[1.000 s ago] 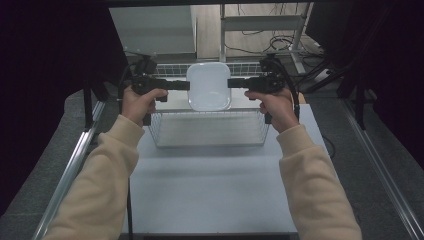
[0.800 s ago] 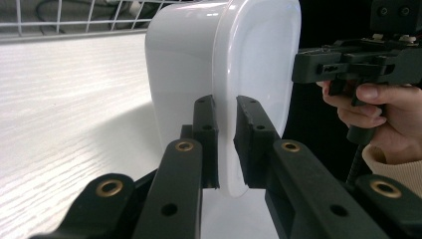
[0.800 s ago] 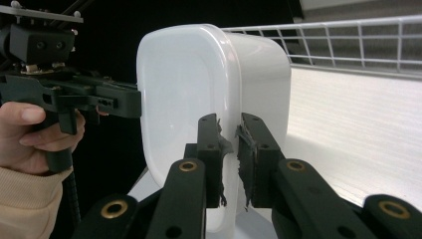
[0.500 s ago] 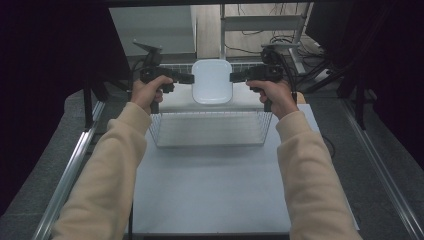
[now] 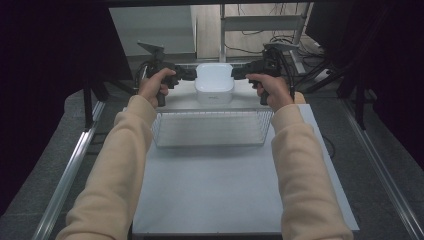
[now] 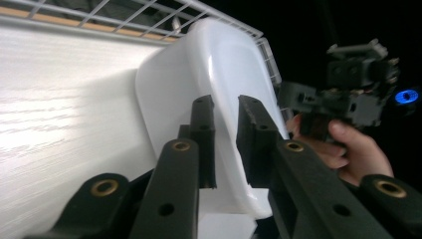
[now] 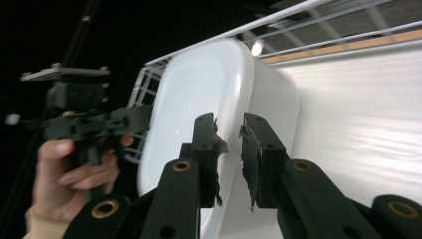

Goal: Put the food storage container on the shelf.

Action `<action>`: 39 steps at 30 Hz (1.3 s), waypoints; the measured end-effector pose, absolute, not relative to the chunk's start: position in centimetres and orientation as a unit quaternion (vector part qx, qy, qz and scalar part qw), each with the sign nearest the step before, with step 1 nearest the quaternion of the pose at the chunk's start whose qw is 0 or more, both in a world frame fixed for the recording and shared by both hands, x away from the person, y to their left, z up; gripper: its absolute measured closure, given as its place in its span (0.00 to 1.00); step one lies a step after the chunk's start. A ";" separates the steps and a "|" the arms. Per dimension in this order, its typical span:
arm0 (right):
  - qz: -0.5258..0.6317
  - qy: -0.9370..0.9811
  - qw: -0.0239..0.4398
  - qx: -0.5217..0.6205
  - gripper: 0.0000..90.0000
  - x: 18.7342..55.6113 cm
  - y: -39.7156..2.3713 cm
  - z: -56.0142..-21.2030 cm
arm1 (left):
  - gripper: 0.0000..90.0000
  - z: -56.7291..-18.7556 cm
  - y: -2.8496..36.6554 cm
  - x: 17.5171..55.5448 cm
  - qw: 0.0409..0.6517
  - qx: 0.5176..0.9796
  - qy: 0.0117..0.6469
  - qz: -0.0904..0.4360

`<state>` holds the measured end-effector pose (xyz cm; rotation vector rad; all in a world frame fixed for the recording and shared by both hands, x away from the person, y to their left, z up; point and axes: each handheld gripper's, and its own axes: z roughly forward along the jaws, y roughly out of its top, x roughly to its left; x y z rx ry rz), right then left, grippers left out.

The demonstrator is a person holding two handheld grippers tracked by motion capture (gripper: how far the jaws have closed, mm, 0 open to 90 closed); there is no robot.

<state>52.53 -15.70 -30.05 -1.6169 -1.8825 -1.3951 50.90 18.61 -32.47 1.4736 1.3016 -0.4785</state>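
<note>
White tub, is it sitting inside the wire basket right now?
No, the white tub is beyond the wire basket, past its far rim.

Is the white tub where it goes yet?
Done: the white tub is out past the wire basket. In hand: the left gripper and right gripper clamp its opposite rims at the table's far end. Left: letting go; whether it rests down is unclear.

A lab-style recording booth, not a home: black curtains close in both sides, a bare white surface sits on a metal frame, and loose cables lie on the wooden floor beyond.
</note>
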 end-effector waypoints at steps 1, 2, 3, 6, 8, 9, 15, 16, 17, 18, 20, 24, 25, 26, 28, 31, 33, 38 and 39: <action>-0.491 -0.648 0.149 -0.563 0.85 52.7 -15.9 -30.3 | 0.88 -32.5 18.6 50.9 0.532 0.616 0.545 -0.201; -0.495 -0.643 0.152 -0.564 0.85 52.7 -16.0 -30.5 | 0.88 -32.6 18.6 50.9 0.534 0.615 0.544 -0.203; -0.500 -0.639 0.153 -0.564 0.85 52.8 -16.1 -30.6 | 0.88 -32.6 18.6 50.9 0.535 0.614 0.544 -0.203; -0.505 -0.633 0.156 -0.565 0.85 52.6 -16.1 -30.8 | 0.87 -32.7 18.6 50.8 0.535 0.614 0.545 -0.201; -0.503 -0.635 0.154 -0.566 0.85 52.4 -16.0 -30.7 | 0.84 -32.8 18.4 50.7 0.537 0.612 0.546 -0.198; -0.503 -0.635 0.154 -0.566 0.85 52.4 -16.0 -30.7 | 0.82 -32.8 18.4 50.7 0.537 0.612 0.546 -0.198; -0.507 -0.649 0.133 -0.552 0.72 51.6 -15.8 -30.4 | 0.66 -32.2 18.1 50.3 0.539 0.615 0.551 -0.167; -0.515 -0.653 0.115 -0.544 0.67 51.3 -15.8 -30.1 | 0.66 -31.9 18.0 49.9 0.539 0.620 0.549 -0.152; -0.522 -0.656 0.100 -0.536 0.62 50.9 -15.9 -29.6 | 0.63 -31.6 18.0 49.6 0.537 0.627 0.548 -0.137; -0.526 -0.659 0.084 -0.531 0.60 50.5 -16.0 -29.2 | 0.60 -31.3 18.0 49.3 0.533 0.633 0.547 -0.124; -0.531 -0.672 0.043 -0.515 0.53 49.6 -16.5 -28.3 | 0.55 -30.6 18.2 48.0 0.535 0.646 0.536 -0.095; -0.528 -0.701 -0.005 -0.479 0.47 47.3 -17.4 -27.6 | 0.49 -30.2 18.7 45.1 0.534 0.669 0.515 -0.042; -0.527 -0.706 -0.011 -0.473 0.46 46.8 -17.6 -27.6 | 0.48 -30.2 18.8 44.2 0.537 0.673 0.508 -0.035; -0.525 -0.713 -0.018 -0.464 0.44 46.2 -17.8 -27.6 | 0.47 -30.3 19.0 43.1 0.541 0.674 0.502 -0.029; -0.526 -0.725 -0.031 -0.444 0.42 44.6 -18.3 -28.1 | 0.45 -30.7 19.5 41.3 0.543 0.681 0.492 -0.011; -0.528 -0.738 -0.038 -0.418 0.39 42.2 -18.9 -29.4 | 0.41 -31.5 20.0 38.6 0.542 0.690 0.480 0.006; -0.533 -0.741 -0.048 -0.405 0.38 40.4 -19.3 -30.5 | 0.38 -32.4 20.4 36.7 0.537 0.699 0.472 0.016; -0.533 -0.752 -0.067 -0.382 0.35 36.9 -20.7 -33.7 | 0.36 -35.6 20.8 32.4 0.531 0.710 0.460 0.039; -0.535 -0.752 -0.069 -0.379 0.35 36.2 -21.1 -34.6 | 0.36 -36.2 20.9 31.9 0.531 0.712 0.459 0.039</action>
